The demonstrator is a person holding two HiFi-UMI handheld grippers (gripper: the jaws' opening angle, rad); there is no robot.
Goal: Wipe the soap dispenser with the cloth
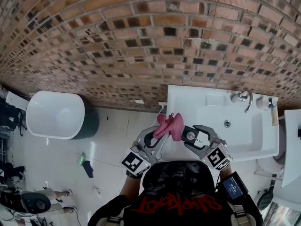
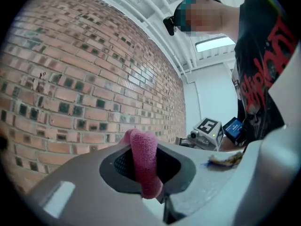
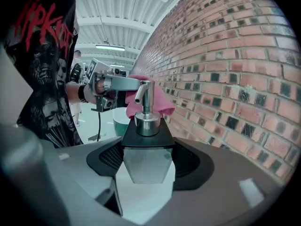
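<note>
In the head view both grippers are held up in front of me, over the basin's left end. My left gripper point(image 1: 162, 132) is shut on a pink cloth point(image 1: 170, 125), which bunches up above its tips. In the left gripper view the cloth point(image 2: 145, 161) hangs as a folded strip pinched between the jaws. My right gripper point(image 1: 192, 136) is shut on the soap dispenser point(image 1: 190, 135). The right gripper view shows the dispenser's clear square body point(image 3: 146, 159), black shoulder and chrome pump upright between the jaws. The cloth point(image 3: 157, 100) sits just behind the pump head; whether they touch is unclear.
A white washbasin point(image 1: 221, 126) with a chrome tap point(image 1: 244, 100) is fixed to the brick wall point(image 1: 141, 41) at right, with a small bottle point(image 1: 263, 102) on its back corner. A white-topped dark green tub point(image 1: 56, 114) stands at left on the tiled floor.
</note>
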